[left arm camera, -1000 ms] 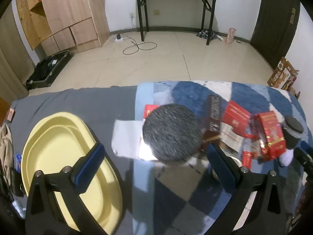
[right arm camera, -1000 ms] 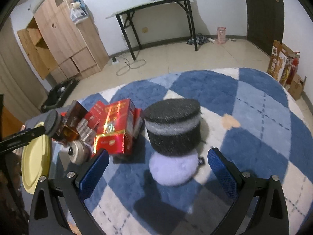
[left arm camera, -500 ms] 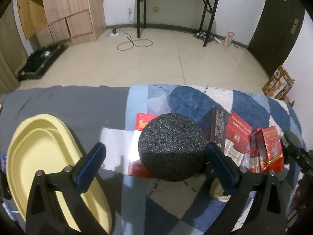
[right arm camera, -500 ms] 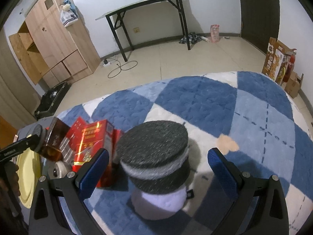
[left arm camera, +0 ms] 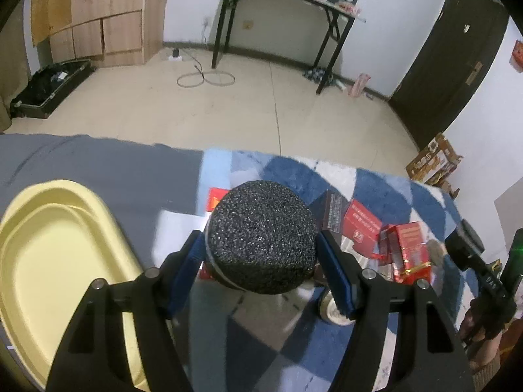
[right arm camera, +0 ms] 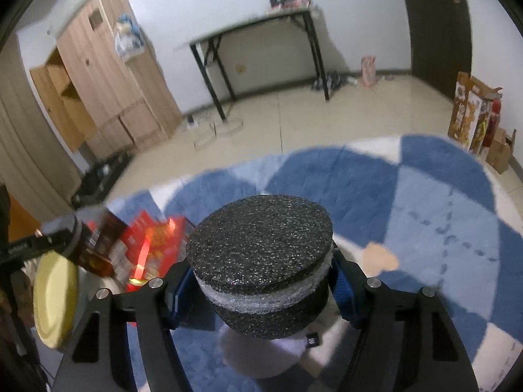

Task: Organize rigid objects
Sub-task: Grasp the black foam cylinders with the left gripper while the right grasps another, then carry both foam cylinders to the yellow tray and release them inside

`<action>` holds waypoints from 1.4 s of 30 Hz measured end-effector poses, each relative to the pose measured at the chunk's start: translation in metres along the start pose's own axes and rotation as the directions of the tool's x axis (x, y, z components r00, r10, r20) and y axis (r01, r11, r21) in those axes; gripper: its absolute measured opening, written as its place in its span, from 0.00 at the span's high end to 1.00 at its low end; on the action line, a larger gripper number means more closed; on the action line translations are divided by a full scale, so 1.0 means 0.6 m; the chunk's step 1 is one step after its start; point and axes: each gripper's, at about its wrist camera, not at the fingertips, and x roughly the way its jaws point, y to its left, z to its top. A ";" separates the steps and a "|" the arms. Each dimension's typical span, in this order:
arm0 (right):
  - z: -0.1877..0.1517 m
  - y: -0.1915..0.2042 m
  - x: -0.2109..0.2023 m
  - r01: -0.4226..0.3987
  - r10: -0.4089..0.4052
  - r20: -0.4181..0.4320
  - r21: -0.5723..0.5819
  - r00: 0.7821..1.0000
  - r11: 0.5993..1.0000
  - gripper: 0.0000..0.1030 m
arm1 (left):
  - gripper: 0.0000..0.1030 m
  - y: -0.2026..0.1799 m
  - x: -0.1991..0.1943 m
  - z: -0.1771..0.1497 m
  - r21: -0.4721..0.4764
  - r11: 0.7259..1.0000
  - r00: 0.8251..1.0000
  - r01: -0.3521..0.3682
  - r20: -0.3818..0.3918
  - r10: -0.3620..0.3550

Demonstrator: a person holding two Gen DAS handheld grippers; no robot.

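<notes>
In the left wrist view my left gripper point(left arm camera: 261, 254) is shut on a black foam puck point(left arm camera: 261, 238), its blue pads pressed against both sides. Red boxes point(left arm camera: 405, 248), a dark brown box point(left arm camera: 333, 212) and a tape roll point(left arm camera: 333, 303) lie on the blue checked rug to its right. A yellow oval tray point(left arm camera: 55, 261) sits at the left. In the right wrist view my right gripper point(right arm camera: 258, 287) is shut on a second black foam puck with a white band point(right arm camera: 261, 268), above a pale lilac fluffy pad point(right arm camera: 258, 356).
The right gripper's handle point(left arm camera: 474, 268) shows at the left view's right edge. The grey mat point(left arm camera: 98, 163) lies left of the rug point(right arm camera: 425, 202). Behind are a tiled floor, black table point(left arm camera: 284, 16), wooden cabinet point(right arm camera: 108, 78) and cardboard boxes point(right arm camera: 474, 111).
Both grippers moved forward and shut on their foam pucks. The left puck has been raised off the red box; the right view has tilted upward.
</notes>
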 end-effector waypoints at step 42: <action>-0.269 0.790 0.209 -0.397 0.191 -0.357 -0.700 0.914 0.594 0.22 | 0.23 0.419 -0.107 -0.139 -0.382 0.914 0.989 -0.139 -0.013 0.145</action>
